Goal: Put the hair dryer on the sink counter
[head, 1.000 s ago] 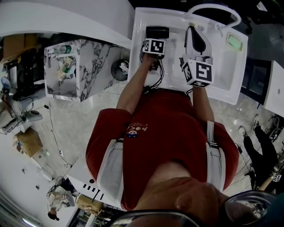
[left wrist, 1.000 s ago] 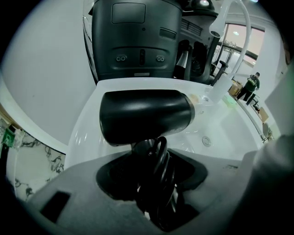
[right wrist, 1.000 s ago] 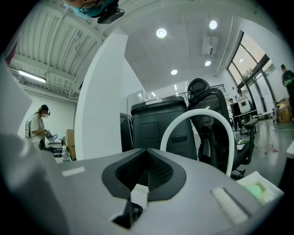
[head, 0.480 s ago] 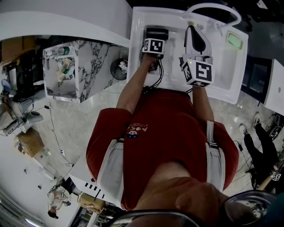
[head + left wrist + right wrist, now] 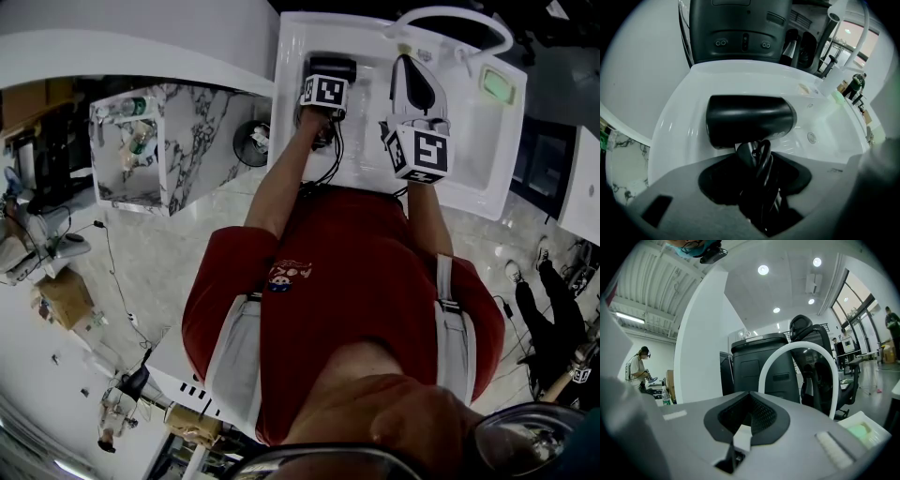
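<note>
Left gripper (image 5: 757, 165): is pinching the handle and looped cord of the black, barrel-shaped plastic hair dryer (image 5: 750, 120), its jaws closing on them from both sides.

Hair dryer: is lying barrel crosswise over the left part of the glossy white sink counter (image 5: 290, 58), next to the basin. Whether it is touching the surface cannot be told.

Right gripper (image 5: 743, 427): is hovering over the basin with jaws pressing together on nothing, tilting upward toward the white arched faucet (image 5: 797, 350).
</note>
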A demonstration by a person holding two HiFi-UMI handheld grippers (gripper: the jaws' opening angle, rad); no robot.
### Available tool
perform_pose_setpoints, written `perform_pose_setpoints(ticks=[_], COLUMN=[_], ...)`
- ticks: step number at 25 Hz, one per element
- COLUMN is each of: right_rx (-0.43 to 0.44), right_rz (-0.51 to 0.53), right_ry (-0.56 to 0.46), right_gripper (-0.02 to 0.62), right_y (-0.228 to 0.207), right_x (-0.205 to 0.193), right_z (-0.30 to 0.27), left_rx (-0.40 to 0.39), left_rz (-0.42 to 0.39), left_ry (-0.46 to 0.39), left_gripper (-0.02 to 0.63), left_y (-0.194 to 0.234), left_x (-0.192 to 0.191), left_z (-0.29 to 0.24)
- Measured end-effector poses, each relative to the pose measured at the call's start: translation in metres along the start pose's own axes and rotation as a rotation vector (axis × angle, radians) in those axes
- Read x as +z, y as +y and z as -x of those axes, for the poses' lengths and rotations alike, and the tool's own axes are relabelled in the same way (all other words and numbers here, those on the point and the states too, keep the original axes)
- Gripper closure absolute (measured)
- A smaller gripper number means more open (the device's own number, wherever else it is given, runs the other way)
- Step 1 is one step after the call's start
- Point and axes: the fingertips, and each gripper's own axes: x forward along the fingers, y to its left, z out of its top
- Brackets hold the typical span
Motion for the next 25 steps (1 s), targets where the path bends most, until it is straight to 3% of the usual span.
perform_pose_setpoints(ticks=[6, 20, 25], right_rx=[-0.002, -0.009, -0.008], right_rz=[-0.004, 0.001, 0.002], right_ry=[-0.002, -0.014, -0.019], right_gripper=[0.594, 0.594, 0.594], right_y=[-0.0011, 0.0016, 0.0053], right_x=[0.0007, 0.0044, 0.0063], right_z=[-0.0012, 0.0045, 0.0056], left_rx=[0.024, 0.005, 0.010], left_rz=[-0.033, 0.004, -0.018], left_ry=[0.010, -0.013, -0.025], left_gripper=[0.403, 0.388, 0.361], left_y=[0.0005, 0.0011, 0.0025], left_x=[0.0002, 0.0031, 0.0045], left_z=[-0.0019, -0.0001, 0.0023])
